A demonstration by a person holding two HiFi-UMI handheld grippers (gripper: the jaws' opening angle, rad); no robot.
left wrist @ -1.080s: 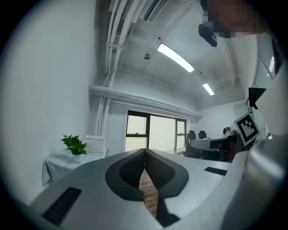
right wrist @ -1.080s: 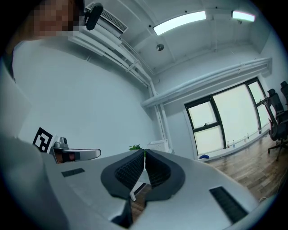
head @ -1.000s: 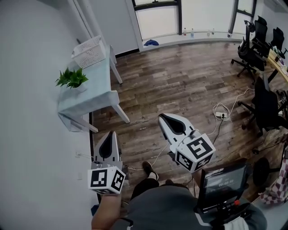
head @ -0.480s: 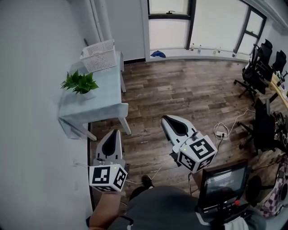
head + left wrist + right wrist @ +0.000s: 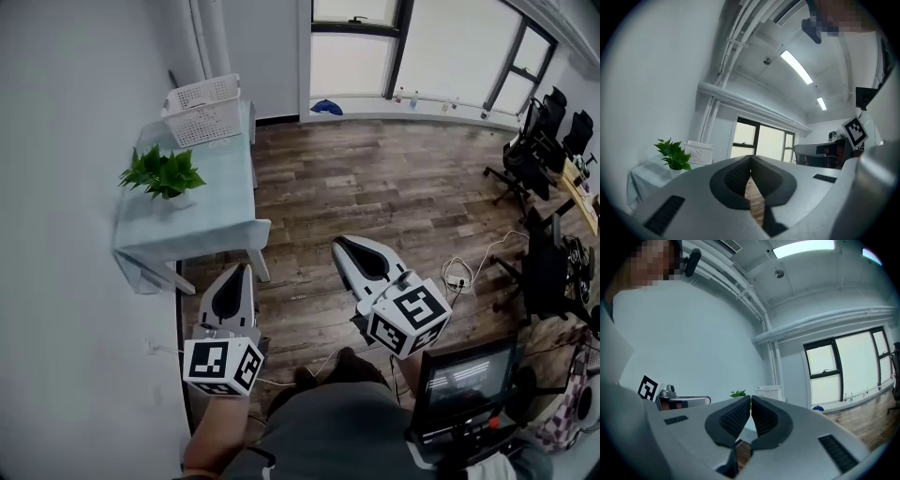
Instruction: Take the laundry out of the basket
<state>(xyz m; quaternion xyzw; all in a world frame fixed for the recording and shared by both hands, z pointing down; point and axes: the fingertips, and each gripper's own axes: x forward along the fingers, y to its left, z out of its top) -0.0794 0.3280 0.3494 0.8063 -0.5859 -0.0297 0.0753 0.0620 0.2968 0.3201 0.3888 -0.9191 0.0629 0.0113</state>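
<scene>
A white laundry basket (image 5: 205,110) stands at the far end of a pale table (image 5: 220,211) against the left wall; its contents are hidden. It also shows small in the left gripper view as the basket (image 5: 699,153) and in the right gripper view as the basket (image 5: 768,393). My left gripper (image 5: 242,269) is held level over the floor just short of the table's near corner, jaws shut and empty. My right gripper (image 5: 337,244) is level over the wooden floor to the right of the table, jaws shut with nothing between them.
A potted green plant (image 5: 165,174) sits mid-table, between me and the basket. Office chairs (image 5: 539,272) and a power strip with cables (image 5: 457,267) are on the floor at right. A monitor (image 5: 464,377) is close at lower right. A blue item (image 5: 326,107) lies by the window.
Both grippers and my viewpoint have moved forward toward the table; the table, plant and basket now lie closer and lower in the head view. Both jaws stay shut.
</scene>
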